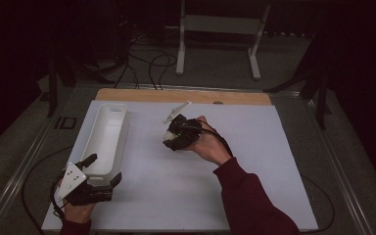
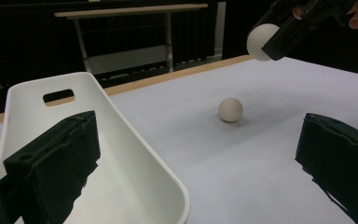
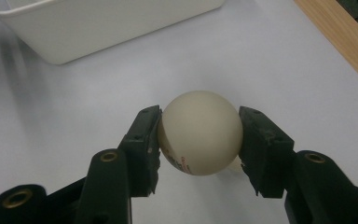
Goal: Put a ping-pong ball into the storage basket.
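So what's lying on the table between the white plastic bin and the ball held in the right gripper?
Bare white table; the high view shows nothing between bin and held ball.

black two-jaw right gripper [image 3: 199, 154] with brass-ringed screw holes; left gripper [image 1: 102, 169] carries a grey three-cornered plate with dots. black cables trail. dark red sleeve [image 1: 254, 200].

Matt smooth ball [image 3: 200, 133], glossy white plastic tray [image 2: 135, 154], wooden table edge [image 1: 183, 96].

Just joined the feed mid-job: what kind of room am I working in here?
Probably a lab or test bench, not a home: a white work table in a dark room, loose cables on the floor, and a bare metal stand behind it.
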`<state>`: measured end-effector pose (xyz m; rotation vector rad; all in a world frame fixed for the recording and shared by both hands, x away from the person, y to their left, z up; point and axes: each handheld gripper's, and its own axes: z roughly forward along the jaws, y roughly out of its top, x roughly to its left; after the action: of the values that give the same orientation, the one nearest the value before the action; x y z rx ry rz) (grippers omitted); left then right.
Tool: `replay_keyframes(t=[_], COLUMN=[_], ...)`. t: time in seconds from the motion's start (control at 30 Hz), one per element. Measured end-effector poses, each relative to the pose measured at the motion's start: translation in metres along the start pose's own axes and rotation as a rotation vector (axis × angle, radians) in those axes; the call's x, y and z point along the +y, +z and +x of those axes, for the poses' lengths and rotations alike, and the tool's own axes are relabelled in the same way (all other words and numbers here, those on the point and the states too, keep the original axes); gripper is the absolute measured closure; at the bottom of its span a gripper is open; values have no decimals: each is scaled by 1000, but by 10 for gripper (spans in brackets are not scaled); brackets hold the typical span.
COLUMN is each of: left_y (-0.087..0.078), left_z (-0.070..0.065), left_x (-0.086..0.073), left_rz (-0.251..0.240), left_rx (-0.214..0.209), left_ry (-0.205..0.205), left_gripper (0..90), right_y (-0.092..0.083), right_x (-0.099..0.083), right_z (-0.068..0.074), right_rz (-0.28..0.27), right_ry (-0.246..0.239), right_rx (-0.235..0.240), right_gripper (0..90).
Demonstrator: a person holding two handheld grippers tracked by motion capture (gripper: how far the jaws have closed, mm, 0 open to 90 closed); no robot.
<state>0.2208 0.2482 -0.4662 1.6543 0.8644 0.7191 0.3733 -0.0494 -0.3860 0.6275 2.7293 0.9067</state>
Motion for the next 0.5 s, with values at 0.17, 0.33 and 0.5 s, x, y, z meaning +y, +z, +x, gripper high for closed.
replay_keyframes(t=[0.17, 0.33, 0.5], left_y=[0, 0, 0], left_z=[0, 0, 0], left_x=[0, 0, 0], left_rz=[0, 1, 2], left_rx=[-1, -1, -1], left_ry=[1, 1, 0], left_gripper=[0, 0, 0], right_y=[1, 1, 1], right_x=[2, 2, 4], right_z=[0, 0, 0], right_rz=[-1, -3, -7], right_ry=[-4, -2, 3], right_rx=[0, 3, 8], right_gripper=[505, 504, 505])
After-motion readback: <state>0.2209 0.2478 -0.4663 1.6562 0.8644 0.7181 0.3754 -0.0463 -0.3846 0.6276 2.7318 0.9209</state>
